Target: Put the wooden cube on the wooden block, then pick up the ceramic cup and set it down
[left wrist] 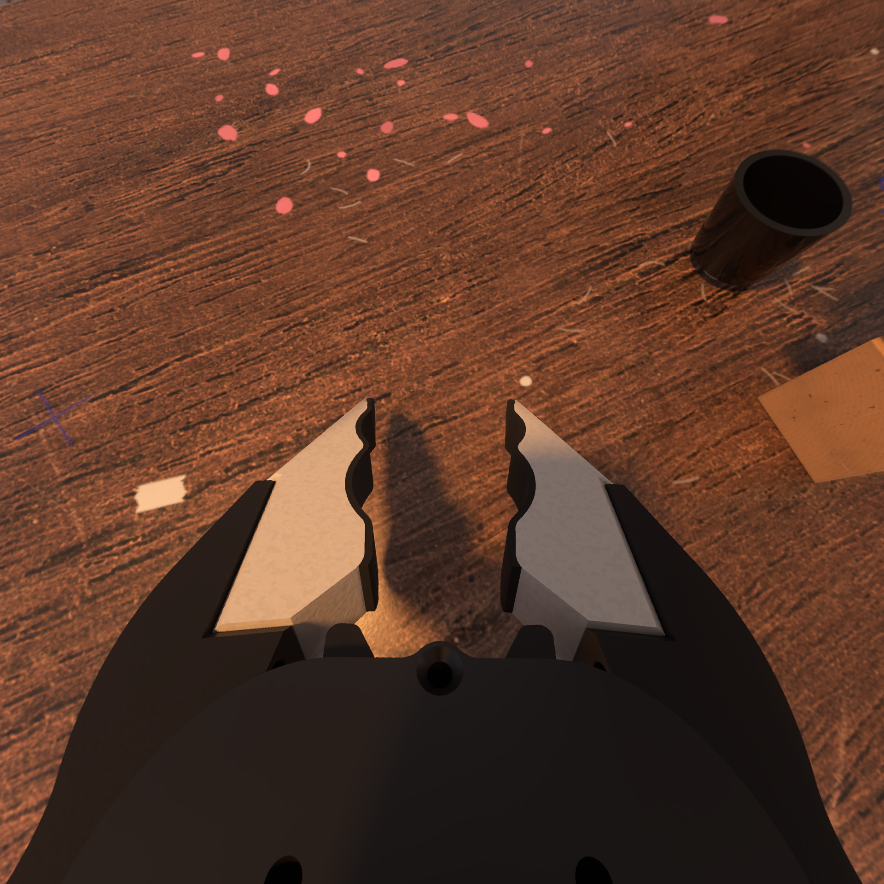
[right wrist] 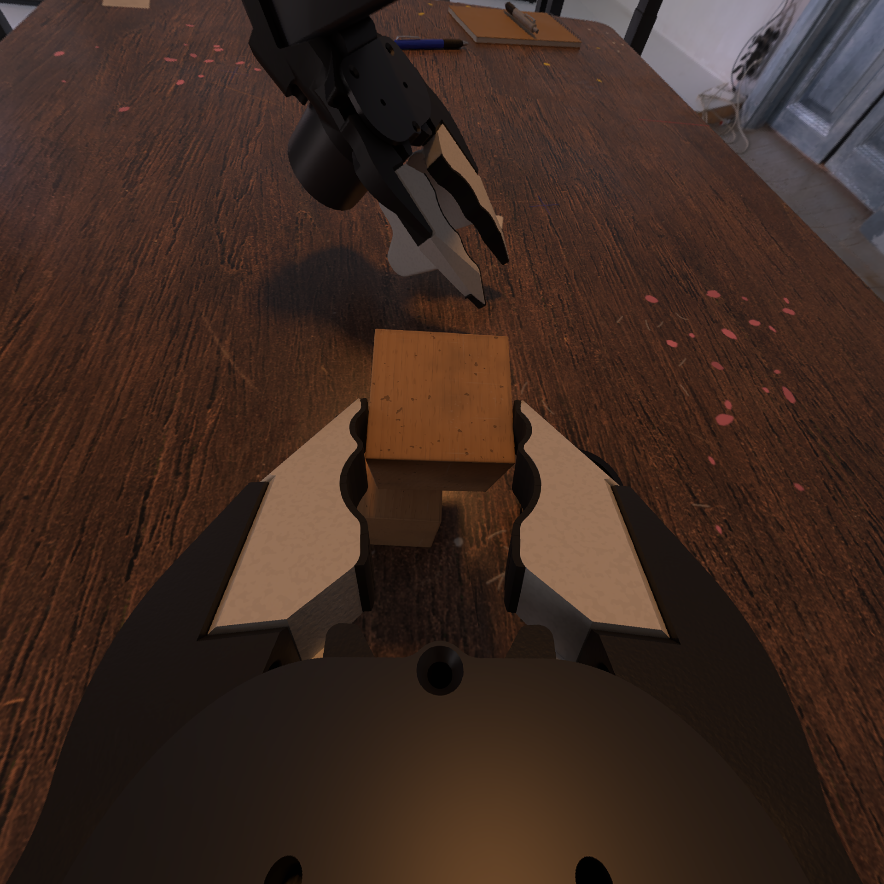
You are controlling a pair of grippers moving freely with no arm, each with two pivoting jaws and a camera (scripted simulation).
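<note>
In the right wrist view, my right gripper [right wrist: 440, 406] has its fingertips against both sides of the wooden cube [right wrist: 440, 397]. The cube rests on a paler, narrower wooden block [right wrist: 406, 514], overhanging it to the right. My left gripper [right wrist: 490, 280] hovers just beyond the cube, pointing down, open and empty. In the left wrist view, the left gripper [left wrist: 440, 406] is open above bare table. The dark cup [left wrist: 770, 220] stands upright far to its right. A corner of the wooden cube [left wrist: 832, 416] shows at the right edge.
The dark wooden table [right wrist: 143, 335] has pink paint spots and scratches. A notebook [right wrist: 521, 24] with a pen on it and a blue pen [right wrist: 430, 44] lie at the far end. A piece of tape [left wrist: 160, 492] lies on the left. The table edge runs down the right.
</note>
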